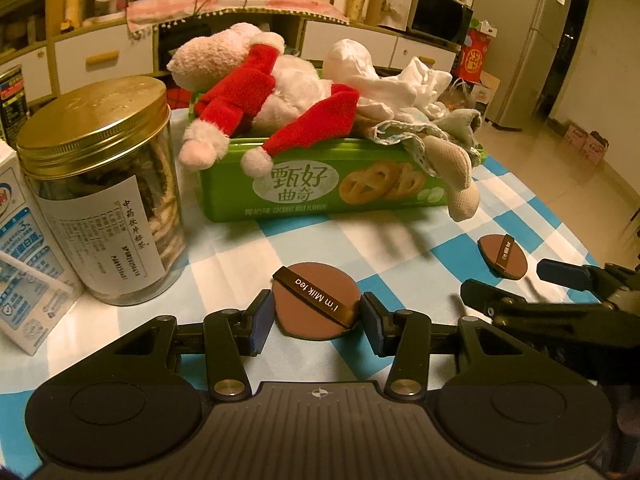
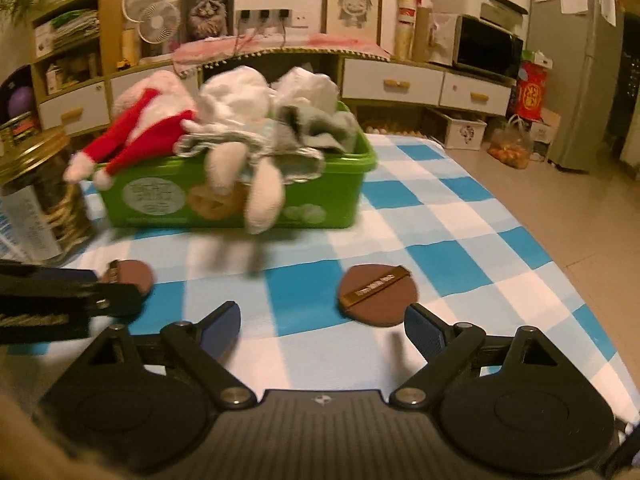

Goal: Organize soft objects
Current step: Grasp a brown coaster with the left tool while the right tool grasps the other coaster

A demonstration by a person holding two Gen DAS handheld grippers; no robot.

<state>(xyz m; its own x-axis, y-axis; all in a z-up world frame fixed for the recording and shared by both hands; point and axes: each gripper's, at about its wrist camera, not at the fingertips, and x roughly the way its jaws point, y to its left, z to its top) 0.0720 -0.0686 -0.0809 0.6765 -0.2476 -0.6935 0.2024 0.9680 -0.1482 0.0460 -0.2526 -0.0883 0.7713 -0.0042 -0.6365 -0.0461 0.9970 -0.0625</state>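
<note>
A round brown powder puff [image 1: 316,304] with a dark ribbon reading "I'm Milk tea" sits between the pads of my left gripper [image 1: 318,324], which is shut on its edges just above the checked cloth. A second brown puff [image 2: 378,296] lies flat on the cloth, just ahead of the right finger [image 2: 426,332] of my right gripper [image 2: 326,330]. That gripper is open and holds nothing. Behind both stands a green biscuit box [image 1: 320,200] heaped with a plush toy in a red suit [image 1: 256,84], white cloths [image 1: 400,84] and a beige sock [image 1: 456,172] hanging over its rim.
A gold-lidded glass jar [image 1: 104,184] and a milk carton [image 1: 24,248] stand left of the box. The blue-and-white checked table [image 2: 440,216] ends at the right, with tiled floor beyond. Cabinets, a microwave and a fridge line the far wall.
</note>
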